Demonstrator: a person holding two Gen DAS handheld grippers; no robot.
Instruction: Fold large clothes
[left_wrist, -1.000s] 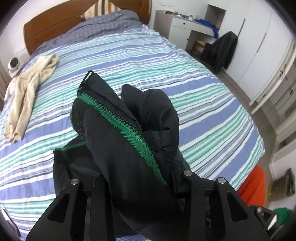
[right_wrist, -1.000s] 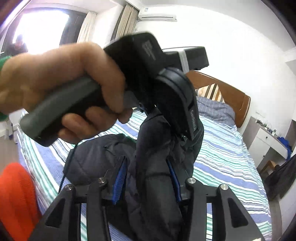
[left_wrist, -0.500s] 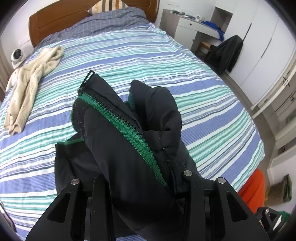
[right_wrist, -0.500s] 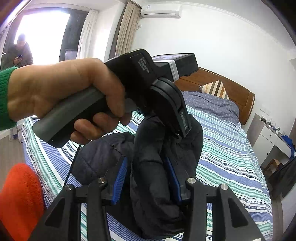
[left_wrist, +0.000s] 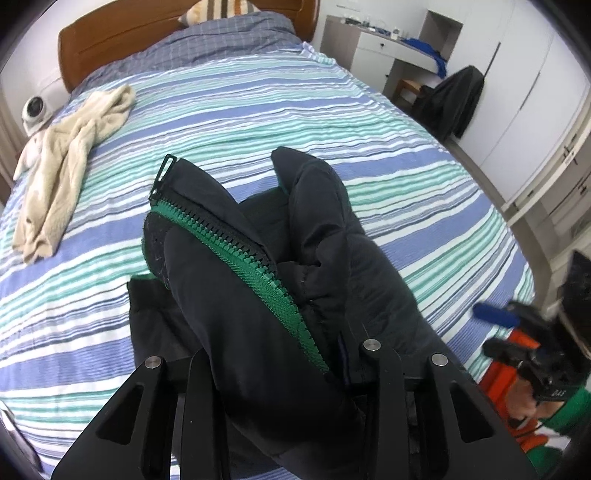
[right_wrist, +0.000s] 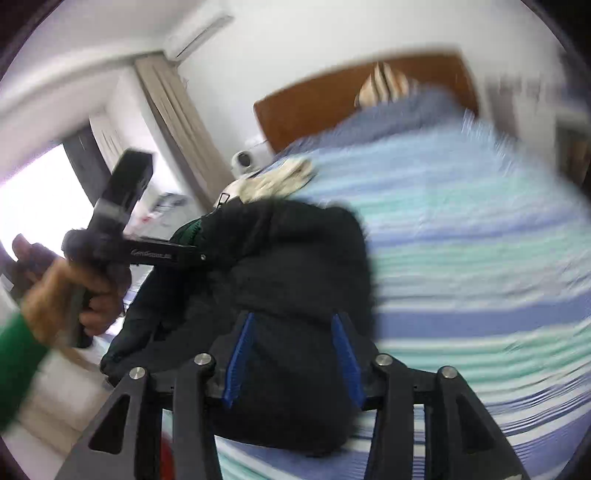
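The left tool (left_wrist: 280, 354) is pinching a thick fold of the black puffy jacket (left_wrist: 258, 295) between its two fingers. The jacket's green zipper (left_wrist: 236, 251) is running up the fold, and its black pull tab is sticking up at the top. Part of the jacket is bunching up in the air above the bed (left_wrist: 258, 110), and another part is lying on the striped blue, green and white sheet just below it.

The right tool (right_wrist: 291, 354) is also pinching the jacket (right_wrist: 295, 277). Its blue pads (right_wrist: 236, 362) are pressing on both sides of a fat bunch of black cloth. This view is blurry. In it, the person's left hand (right_wrist: 70, 295), in a green sleeve, is gripping the handle of the left tool, which is biting the jacket at the zipper edge.

In the left view, the right tool is showing small and blurry at the right edge, off the side of the bed.

A cream towel (left_wrist: 70, 155) is lying on the bed near the brown headboard (left_wrist: 147, 40), well apart from the jacket. A white desk (left_wrist: 388, 48) is standing past the bed, with a dark coat (left_wrist: 454, 99) hanging beside it.
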